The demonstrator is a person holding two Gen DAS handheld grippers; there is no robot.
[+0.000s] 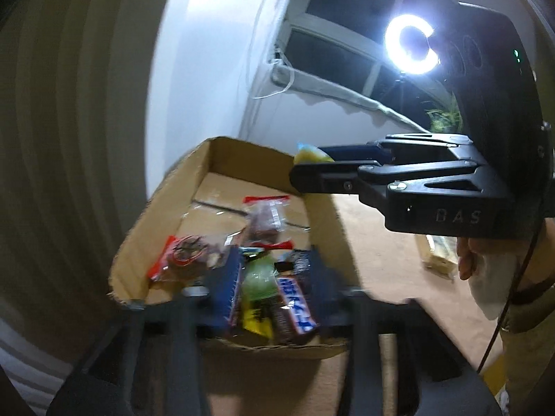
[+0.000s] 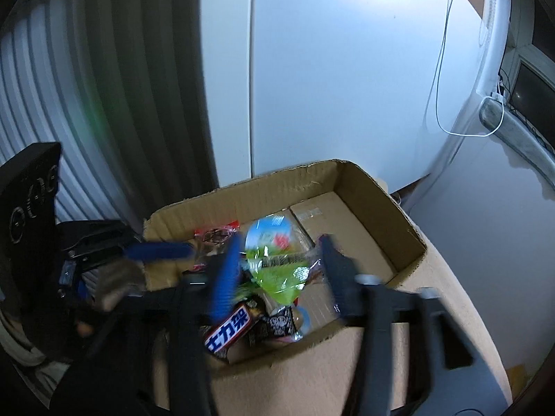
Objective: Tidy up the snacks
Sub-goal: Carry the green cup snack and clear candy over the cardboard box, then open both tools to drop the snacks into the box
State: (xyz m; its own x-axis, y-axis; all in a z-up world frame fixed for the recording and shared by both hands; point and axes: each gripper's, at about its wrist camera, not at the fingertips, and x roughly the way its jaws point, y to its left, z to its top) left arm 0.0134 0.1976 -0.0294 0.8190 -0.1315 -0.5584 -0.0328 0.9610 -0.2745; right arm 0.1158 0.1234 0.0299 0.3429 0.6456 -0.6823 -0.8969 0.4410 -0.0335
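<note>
An open cardboard box [image 1: 163, 215] [image 2: 381, 201] sits on a tan table and holds several snacks: red-edged clear packets [image 1: 267, 218], a Snickers bar [image 1: 298, 305] [image 2: 229, 329] and dark wrappers [image 2: 277, 322]. My left gripper [image 1: 274, 277] hangs open over the box's near end, the bar and a green jelly cup [image 1: 258, 277] showing between its fingers; it also shows at the left in the right wrist view [image 2: 159, 253]. My right gripper [image 2: 281, 270] has its fingers wide apart, a green jelly cup [image 2: 277, 263] between them above the box. In the left wrist view the right gripper [image 1: 312, 163] hovers over the box's right wall with the cup [image 1: 310, 152] at its tips.
A white wall and a ribbed grey shutter [image 2: 69, 104] stand behind the box. A ring light [image 1: 411, 45] and a window are at the right. A pale packet [image 1: 438, 256] lies on the table right of the box.
</note>
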